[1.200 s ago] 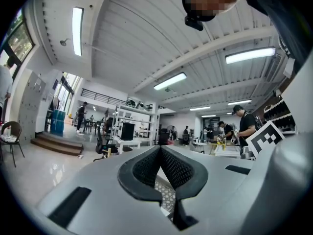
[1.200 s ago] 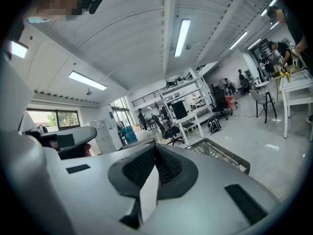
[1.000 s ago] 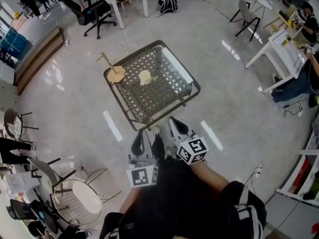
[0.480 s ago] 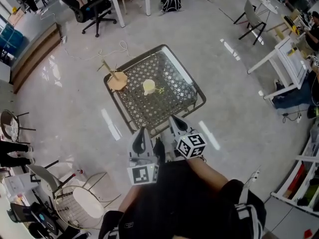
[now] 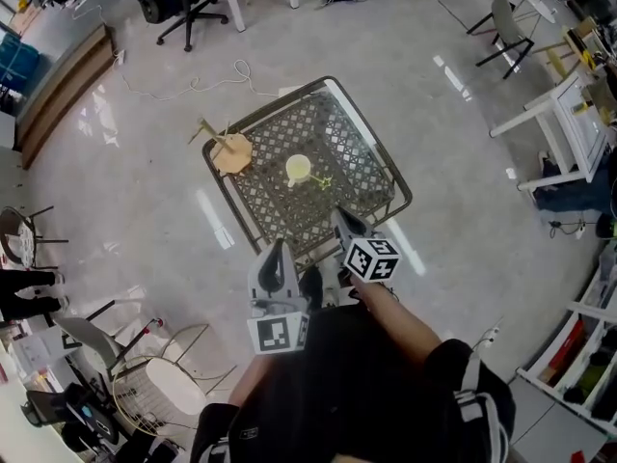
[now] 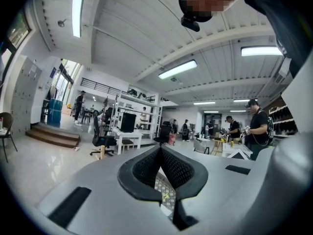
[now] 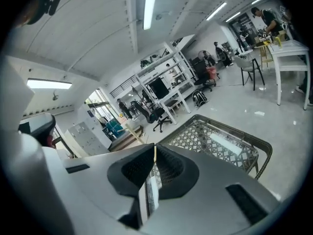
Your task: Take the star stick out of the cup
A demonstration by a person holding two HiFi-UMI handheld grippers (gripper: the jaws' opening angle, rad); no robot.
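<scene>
A pale yellow cup [image 5: 298, 169] stands near the middle of the metal mesh table [image 5: 374, 152]. A yellow-green star stick [image 5: 323, 180] pokes out of the cup toward its near right side. Both grippers hang in front of the table's near edge, well short of the cup. The left gripper [image 5: 278, 250] is shut with nothing in it. Its pads [image 6: 146, 168] meet at the tips, and a bit of mesh shows through the gap below them. The right gripper [image 5: 339, 219] is just over the near rim, also shut and empty, with its pads [image 7: 139, 168] touching.
A round wooden stand with a stick [image 5: 229, 150] sits on the table's left corner. A white strip [image 7: 223, 143] lies on the mesh at the far right. Office chairs [image 5: 183, 3], desks [image 5: 564, 114], a cable on the floor and a wire chair [image 5: 159, 394] surround the table.
Both grippers have come forward toward the table. The right one now reaches its near rim. The table sits lower and closer in the head view.
</scene>
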